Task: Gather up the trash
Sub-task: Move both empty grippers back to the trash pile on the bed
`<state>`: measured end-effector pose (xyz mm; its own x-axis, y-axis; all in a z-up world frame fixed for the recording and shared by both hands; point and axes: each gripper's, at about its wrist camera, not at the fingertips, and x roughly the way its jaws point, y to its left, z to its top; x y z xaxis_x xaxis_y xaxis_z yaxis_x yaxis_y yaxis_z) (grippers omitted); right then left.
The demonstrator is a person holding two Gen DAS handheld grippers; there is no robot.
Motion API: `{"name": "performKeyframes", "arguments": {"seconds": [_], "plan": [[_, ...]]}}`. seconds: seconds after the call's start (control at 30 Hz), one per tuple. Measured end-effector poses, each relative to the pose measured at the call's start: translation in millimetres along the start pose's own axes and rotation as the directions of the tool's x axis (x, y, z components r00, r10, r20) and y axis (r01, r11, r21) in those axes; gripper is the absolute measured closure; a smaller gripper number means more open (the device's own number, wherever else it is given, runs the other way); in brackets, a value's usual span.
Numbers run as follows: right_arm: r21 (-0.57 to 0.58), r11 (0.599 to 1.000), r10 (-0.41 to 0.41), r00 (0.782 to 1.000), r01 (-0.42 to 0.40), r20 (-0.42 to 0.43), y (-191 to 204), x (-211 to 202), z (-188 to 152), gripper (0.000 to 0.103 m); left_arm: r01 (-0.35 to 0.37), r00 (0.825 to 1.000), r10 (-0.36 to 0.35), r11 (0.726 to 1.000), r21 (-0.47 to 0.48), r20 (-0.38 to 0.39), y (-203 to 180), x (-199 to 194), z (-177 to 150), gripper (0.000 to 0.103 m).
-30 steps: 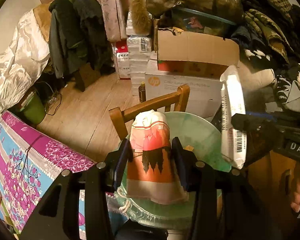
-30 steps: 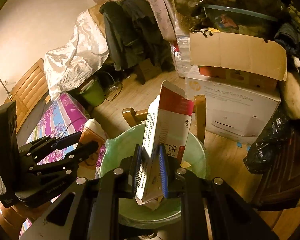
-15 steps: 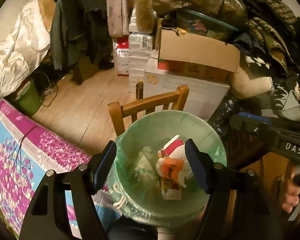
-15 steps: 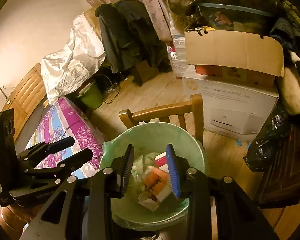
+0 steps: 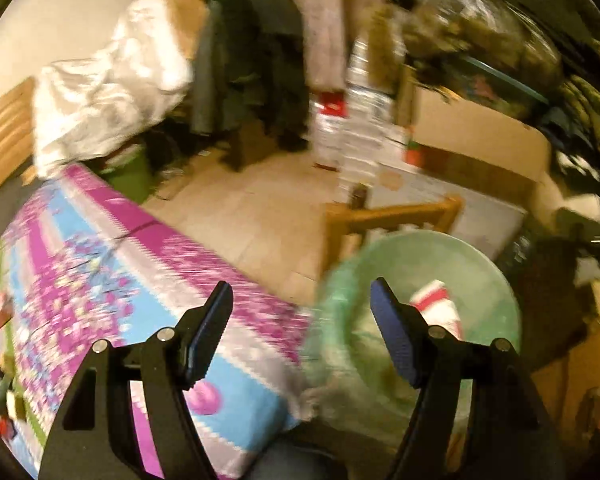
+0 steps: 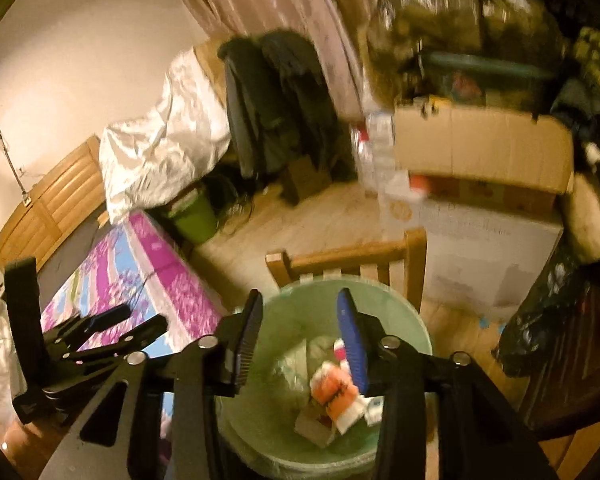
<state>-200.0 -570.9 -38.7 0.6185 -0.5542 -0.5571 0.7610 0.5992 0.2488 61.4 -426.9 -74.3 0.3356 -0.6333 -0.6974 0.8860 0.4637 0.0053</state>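
Observation:
A round bin with a green liner (image 6: pixel 404 312) stands below my right gripper (image 6: pixel 300 300). Inside it lie an orange and white carton (image 6: pixel 334 392) and a red and white box (image 6: pixel 340 346), among other scraps. The right jaws are opening above the bin with nothing between them. My left gripper (image 5: pixel 302 292) stands open and empty, over the edge of the patterned tablecloth (image 5: pixel 100 264) just left of the bin (image 5: pixel 480 264). In the right wrist view the left gripper (image 6: pixel 128 320) shows at the left, above the tablecloth (image 6: pixel 140 256).
A wooden chair back (image 6: pixel 348 258) rises right behind the bin. Beyond it stand a white printer box (image 6: pixel 480 248) and a cardboard box (image 6: pixel 480 140). A black bag (image 6: pixel 552 320) sits at the right, a small green bin (image 6: pixel 194 216) on the floor farther off.
Both grippers opened and dropped their loads: the orange carton and the red and white box now lie in the bin. The left gripper swung left over the tablecloth.

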Motion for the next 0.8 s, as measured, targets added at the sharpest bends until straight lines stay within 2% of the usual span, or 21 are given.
{"name": "performKeyframes", "arguments": {"seconds": [0.13, 0.3, 0.57, 0.8], "plan": [[-0.075, 0.997, -0.004, 0.995, 0.012, 0.102, 30.8, -15.0, -7.8, 0.049, -0.12, 0.992, 0.123, 0.99, -0.073, 0.039, 33.2, -9.8, -9.6, 0.033], [-0.118, 0.993, 0.028, 0.988, -0.01, 0.151, 58.1, -24.8, -21.4, 0.039, -0.22, 0.972, 0.23, 0.965, -0.145, 0.049, 74.0, -24.7, -29.4, 0.033], [-0.205, 0.975, 0.103, 0.992, -0.086, 0.071, 110.5, -7.3, -40.6, 0.034, -0.348, 0.933, 0.361, 0.899, -0.264, -0.001, 143.9, -56.2, -84.0, 0.033], [-0.296, 0.93, 0.209, 0.976, -0.217, -0.06, 186.4, 20.2, -67.5, 0.033, -0.445, 0.89, 0.449, 0.824, -0.351, -0.075, 194.5, -85.9, -137.8, 0.033]]}}
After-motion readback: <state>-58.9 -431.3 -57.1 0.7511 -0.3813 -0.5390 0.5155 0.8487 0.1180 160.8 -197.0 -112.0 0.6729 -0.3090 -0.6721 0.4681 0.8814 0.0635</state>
